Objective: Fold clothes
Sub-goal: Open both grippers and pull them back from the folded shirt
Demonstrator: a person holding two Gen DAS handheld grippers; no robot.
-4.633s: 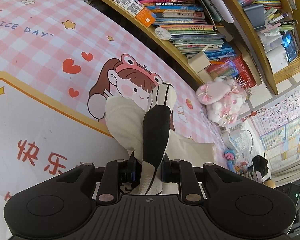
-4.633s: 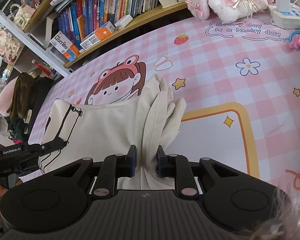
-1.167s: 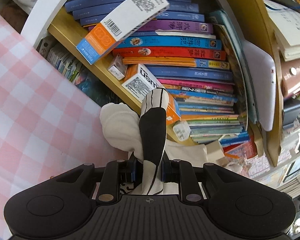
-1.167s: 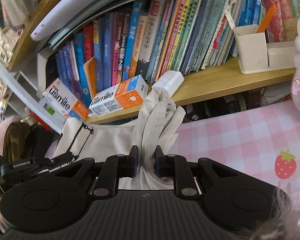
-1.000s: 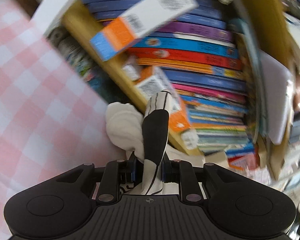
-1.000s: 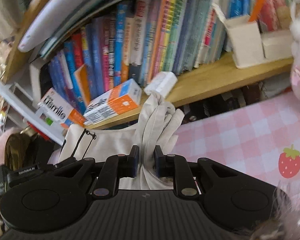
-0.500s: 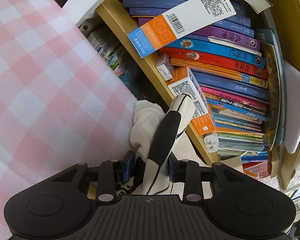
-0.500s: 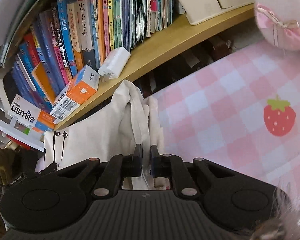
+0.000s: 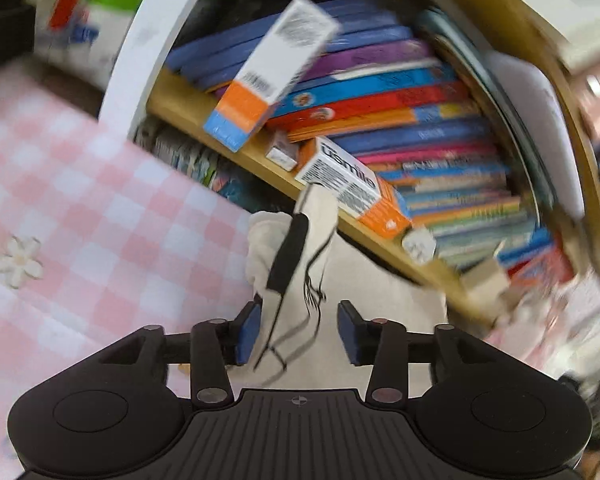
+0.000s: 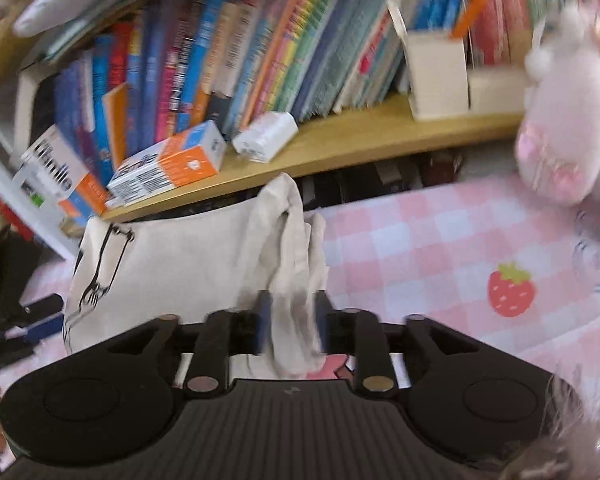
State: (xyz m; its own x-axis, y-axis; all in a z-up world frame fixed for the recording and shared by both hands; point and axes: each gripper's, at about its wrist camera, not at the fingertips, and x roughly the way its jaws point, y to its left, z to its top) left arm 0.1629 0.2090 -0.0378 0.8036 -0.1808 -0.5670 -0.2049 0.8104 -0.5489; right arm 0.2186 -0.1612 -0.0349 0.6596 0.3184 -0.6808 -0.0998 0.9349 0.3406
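My left tongs (image 9: pixel 298 326) stand apart, the blue pads well clear of the cloth that rises between them; nothing is clamped there. My right tongs (image 10: pixel 290 320) are also parted, though less widely, and the bunched edge of the cream garment (image 10: pixel 172 264) sits loosely in the gap. The blur makes it hard to say whether either pad touches the fabric, but I judge it is no longer gripped.

The garment lies at the far edge of the counter (image 10: pixel 420 248), up against the dark gap under the wooden bookshelf (image 10: pixel 360 140). In the right wrist view it spreads from the lower centre out to the left of the frame, with its black line drawing (image 10: pixel 100 264) near the left border. In the left wrist view the same cloth runs from the centre toward the lower right, and a black-trimmed fold (image 9: pixel 290 256) stands up just above the pads.

So the cloth's long axis runs across from one pair of tongs to the other, and each pair sits at one end of it, pointing toward the shelf. Both are equally close to their own corner. I judge the fold has just been laid down, and the next move needs both tongs drawn straight back toward me without snagging the raised edges.
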